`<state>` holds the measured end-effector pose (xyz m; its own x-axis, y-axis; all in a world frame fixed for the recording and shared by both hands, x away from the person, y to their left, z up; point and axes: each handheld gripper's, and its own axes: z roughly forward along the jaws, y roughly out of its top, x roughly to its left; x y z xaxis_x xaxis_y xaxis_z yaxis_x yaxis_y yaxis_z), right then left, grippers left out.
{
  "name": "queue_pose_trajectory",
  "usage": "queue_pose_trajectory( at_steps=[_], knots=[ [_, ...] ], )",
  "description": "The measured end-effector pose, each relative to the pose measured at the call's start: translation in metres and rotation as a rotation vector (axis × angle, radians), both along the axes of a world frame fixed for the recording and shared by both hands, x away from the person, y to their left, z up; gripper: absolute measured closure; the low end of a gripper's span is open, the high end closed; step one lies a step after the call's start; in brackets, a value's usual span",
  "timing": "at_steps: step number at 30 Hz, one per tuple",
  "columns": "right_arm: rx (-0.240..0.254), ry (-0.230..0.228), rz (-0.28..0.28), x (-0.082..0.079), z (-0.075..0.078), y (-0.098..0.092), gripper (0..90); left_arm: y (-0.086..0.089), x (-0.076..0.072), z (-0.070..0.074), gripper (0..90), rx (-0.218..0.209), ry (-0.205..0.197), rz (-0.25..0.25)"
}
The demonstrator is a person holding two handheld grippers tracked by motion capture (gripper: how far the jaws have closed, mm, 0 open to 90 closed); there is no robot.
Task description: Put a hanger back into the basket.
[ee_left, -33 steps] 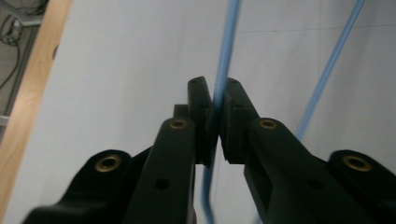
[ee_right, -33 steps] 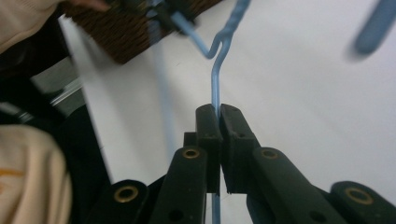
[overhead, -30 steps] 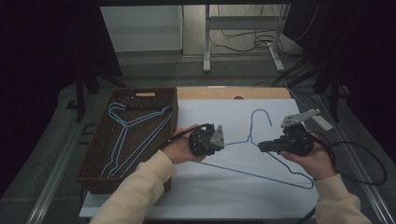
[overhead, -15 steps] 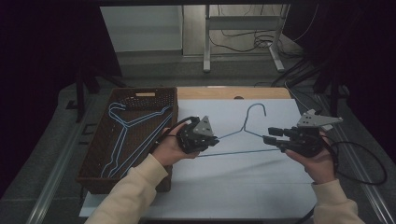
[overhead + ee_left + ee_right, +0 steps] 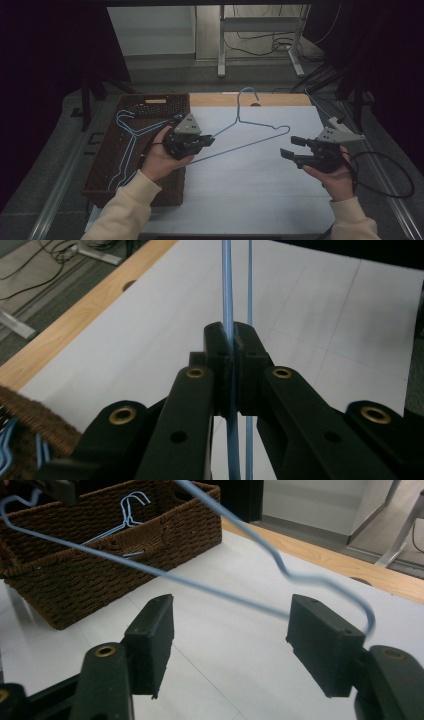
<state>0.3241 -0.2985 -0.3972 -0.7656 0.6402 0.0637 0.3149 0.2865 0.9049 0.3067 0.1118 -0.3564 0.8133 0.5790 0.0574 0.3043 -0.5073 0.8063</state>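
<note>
Blue wire hanger [image 5: 250, 131] hung above the white table [image 5: 250, 200], pinched at one end by my left gripper [image 5: 202, 142], whose jaws were closed tight on the wire just beside the wicker basket [image 5: 107, 172]. Its hook pointed toward the table's far wooden edge. My right gripper [image 5: 292, 150] sat near the hanger's other end with its jaws spread wide, the wire passing across the gap between them without touching in the right gripper view. More blue hangers [image 5: 127, 142] lay in the basket.
</note>
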Motion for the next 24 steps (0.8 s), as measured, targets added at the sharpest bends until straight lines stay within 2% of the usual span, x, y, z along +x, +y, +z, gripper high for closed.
queue_pose_trajectory(
  at_steps=[2,6,9,10,16,24],
  knots=[
    [0.004,-0.001,-0.002,-0.001,-0.001,0.0,34.3,0.005,-0.001,0.001,87.0,-0.013,0.0,0.012],
    [-0.005,0.014,0.0,-0.003,-0.012,0.002,33.6,0.03,-0.008,0.006,87.0,-0.063,-0.01,0.076],
    [-0.011,0.029,0.004,-0.004,-0.02,0.003,33.3,0.048,-0.014,0.009,87.0,-0.083,-0.014,0.116],
    [-0.011,0.029,0.004,-0.004,-0.02,0.003,33.3,0.048,-0.014,0.009,87.0,-0.083,-0.014,0.116],
    [-0.024,0.056,-0.002,-0.008,-0.038,0.002,31.2,0.093,-0.029,0.015,87.0,-0.133,-0.03,0.215],
    [-0.028,0.097,-0.031,-0.01,-0.06,-0.005,30.0,0.141,-0.043,0.006,87.0,-0.144,-0.021,0.367]
  ],
)
